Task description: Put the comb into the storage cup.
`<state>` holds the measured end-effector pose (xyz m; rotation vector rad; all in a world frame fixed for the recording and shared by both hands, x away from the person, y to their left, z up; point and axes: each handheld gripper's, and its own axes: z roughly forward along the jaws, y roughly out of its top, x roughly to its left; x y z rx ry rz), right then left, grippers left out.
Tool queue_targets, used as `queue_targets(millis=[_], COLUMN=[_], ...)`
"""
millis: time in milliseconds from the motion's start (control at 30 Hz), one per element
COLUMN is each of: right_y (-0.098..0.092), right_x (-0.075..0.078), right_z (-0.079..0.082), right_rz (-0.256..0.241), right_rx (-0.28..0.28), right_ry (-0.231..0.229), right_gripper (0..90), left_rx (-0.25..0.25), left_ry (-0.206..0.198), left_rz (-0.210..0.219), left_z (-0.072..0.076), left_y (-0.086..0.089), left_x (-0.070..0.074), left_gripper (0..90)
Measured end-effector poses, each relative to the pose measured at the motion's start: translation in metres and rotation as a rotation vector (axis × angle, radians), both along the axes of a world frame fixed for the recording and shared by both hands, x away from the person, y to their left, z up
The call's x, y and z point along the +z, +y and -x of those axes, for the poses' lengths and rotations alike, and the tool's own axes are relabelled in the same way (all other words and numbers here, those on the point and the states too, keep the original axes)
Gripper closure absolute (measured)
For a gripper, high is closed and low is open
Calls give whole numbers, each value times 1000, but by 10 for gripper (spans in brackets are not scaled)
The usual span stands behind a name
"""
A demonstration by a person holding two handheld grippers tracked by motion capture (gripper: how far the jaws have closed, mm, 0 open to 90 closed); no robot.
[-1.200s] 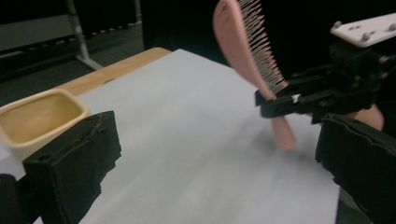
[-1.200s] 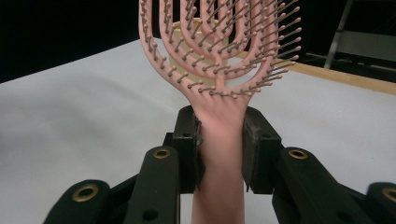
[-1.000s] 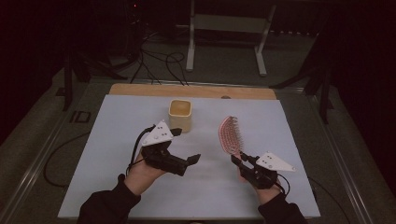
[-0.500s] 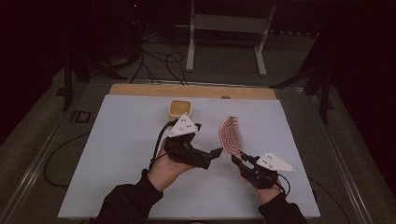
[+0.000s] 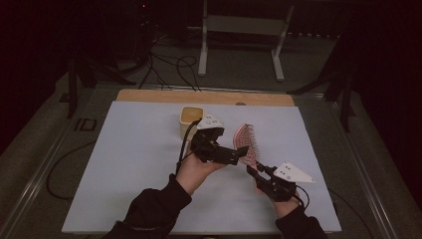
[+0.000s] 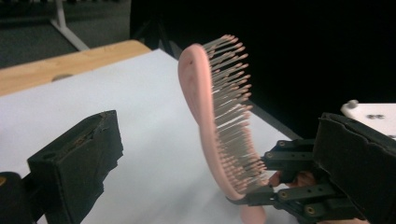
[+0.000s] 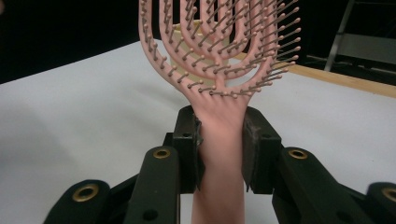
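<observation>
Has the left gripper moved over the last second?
Yes. In the high view the left gripper has moved right, past the small yellow tub, up to the pink plastic hairbrush.

Dim room, table lit from overhead.
The white table cover (image 5: 129,164) is seen evenly lit against black surroundings; soft grain is noted throughout, and the near jaws are rendered blurred in both gripper views.

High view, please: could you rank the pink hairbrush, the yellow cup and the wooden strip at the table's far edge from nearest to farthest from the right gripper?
1. The pink hairbrush: clamped by its handle in the right gripper, head rising up and left.
2. The yellow cup: farther back and left, behind the left gripper.
3. The wooden strip: along the table's far edge, beyond the cup.
</observation>
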<state>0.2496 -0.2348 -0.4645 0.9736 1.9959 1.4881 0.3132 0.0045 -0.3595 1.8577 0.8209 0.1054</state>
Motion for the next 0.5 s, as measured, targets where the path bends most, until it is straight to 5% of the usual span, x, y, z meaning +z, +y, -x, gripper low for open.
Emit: queue_targets(millis=[500], right_y=[1], right_x=[0], right_z=[0], right_rz=[1], right_rx=[6], right_ry=[-4], right_gripper=[704], left_rx=[9], left_ry=[43], left_rz=[26], left_z=[-11], left_y=[-14], left_x=[-11], left_gripper=[158])
